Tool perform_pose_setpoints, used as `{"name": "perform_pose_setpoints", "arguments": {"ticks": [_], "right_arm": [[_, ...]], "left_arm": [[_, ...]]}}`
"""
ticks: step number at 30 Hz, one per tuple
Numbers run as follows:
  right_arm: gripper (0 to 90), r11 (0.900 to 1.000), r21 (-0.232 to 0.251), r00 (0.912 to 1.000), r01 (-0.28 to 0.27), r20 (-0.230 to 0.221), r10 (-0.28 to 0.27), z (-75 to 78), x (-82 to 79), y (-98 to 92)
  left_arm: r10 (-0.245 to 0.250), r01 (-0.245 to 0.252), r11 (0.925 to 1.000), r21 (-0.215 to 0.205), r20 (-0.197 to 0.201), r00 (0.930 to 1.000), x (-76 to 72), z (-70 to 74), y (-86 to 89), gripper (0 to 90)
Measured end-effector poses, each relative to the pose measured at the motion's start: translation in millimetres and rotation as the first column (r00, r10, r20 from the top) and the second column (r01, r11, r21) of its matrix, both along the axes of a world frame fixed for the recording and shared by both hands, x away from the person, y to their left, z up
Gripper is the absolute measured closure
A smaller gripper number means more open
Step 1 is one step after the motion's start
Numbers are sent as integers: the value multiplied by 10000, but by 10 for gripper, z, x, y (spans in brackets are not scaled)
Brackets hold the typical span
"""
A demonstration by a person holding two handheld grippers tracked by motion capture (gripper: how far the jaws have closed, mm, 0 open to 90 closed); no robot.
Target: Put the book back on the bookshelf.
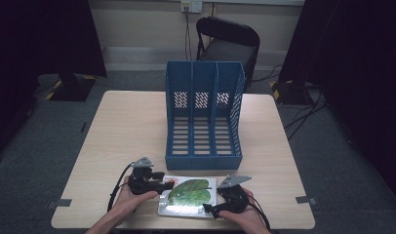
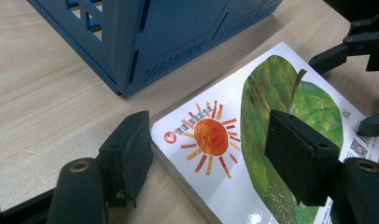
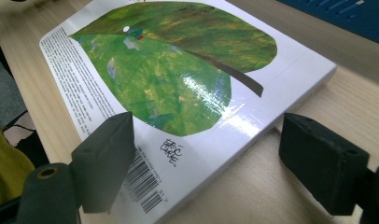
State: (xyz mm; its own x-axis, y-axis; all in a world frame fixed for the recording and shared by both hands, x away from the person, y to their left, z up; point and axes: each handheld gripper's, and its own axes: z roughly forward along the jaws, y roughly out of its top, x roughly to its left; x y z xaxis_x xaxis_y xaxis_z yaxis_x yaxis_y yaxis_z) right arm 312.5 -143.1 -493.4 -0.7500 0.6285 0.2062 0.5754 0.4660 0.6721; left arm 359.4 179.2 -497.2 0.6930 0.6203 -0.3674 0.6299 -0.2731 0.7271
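— On the near edge of the table (image 1: 118,126), what lies between the two hands?

— A book (image 1: 188,196) lies flat there, just in front of the blue file rack (image 1: 204,114). Its glossy cover shows a big green leaf; the left gripper view also shows an orange sun (image 2: 210,136) near one corner, and the right gripper view a barcode (image 3: 143,182) near another.

— How does the left gripper (image 1: 163,185) stand?

— It lies at the book's left end, held from below by the left hand (image 1: 132,200). Its jaws stand partly apart. In its own view one black jaw sits on the bare wood just beside the book's corner, and the other hangs over the leaf on the cover. I cannot see either pad pressing on the book, so it has hold of nothing that I can tell.

— And the right gripper (image 1: 211,208)?

— It is at the book's right end, by the near corner, in the right hand (image 1: 242,217). Its jaws stand wide. In its own view one pad is over the cover next to the barcode, and the other is over the wood off the book's side edge. The corner lies between them, but the pads look clear of it.

— Is the rack touching the book?

— From above they look very close; in the left gripper view a strip of wood shows between them.
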Motion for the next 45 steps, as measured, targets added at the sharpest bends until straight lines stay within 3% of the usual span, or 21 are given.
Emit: {"name": "perform_pose_setpoints", "arguments": {"ticks": [2,5,8,16,21,27,30,36,41,43,45], "right_arm": [[181,10000,-13,10000,-13,-11,13,1,-4,0],[184,10000,-1,10000,-63,-50,63,3,-21,-7],[183,9999,-22,9999,-132,-46,132,4,-35,-11],[154,9995,-14,9994,-330,-136,330,6,-98,-11],[130,9991,25,9989,-422,-197,423,7,-119,-15],[85,9981,-184,9982,-591,-86,590,0,-154,13],[81,9979,-248,9982,-602,32,603,-6,-163,22],[73,9976,-328,9979,-612,178,619,-14,-179,32],[67,9975,-315,9975,-640,263,648,-22,-181,41],[65,9978,-276,9977,-603,284,611,-26,-183,44],[64,9982,-205,9980,-566,262,571,-28,-183,40]], "left_arm": [[-8,7,10000,-42,-35,10000,2,-4,3,317],[-245,250,9990,370,-123,9996,-7,-27,-18,303],[-275,279,9989,386,-129,9995,-10,-23,-19,290],[-139,139,9996,-259,-13,9999,-14,50,61,362],[-99,100,9980,-627,19,9999,-17,85,73,362],[117,-171,9925,-1208,-457,9989,-5,92,95,361],[178,-255,9912,-1300,-601,9980,-2,88,103,359],[336,-533,9787,-1984,-1013,9943,-5,96,142,360],[381,-661,9754,-2103,-1349,9901,-14,68,177,359],[411,-786,9663,-2452,-1544,9872,-13,69,198,360],[407,-812,9622,-2599,-1576,9867,-10,73,208,365]]}}
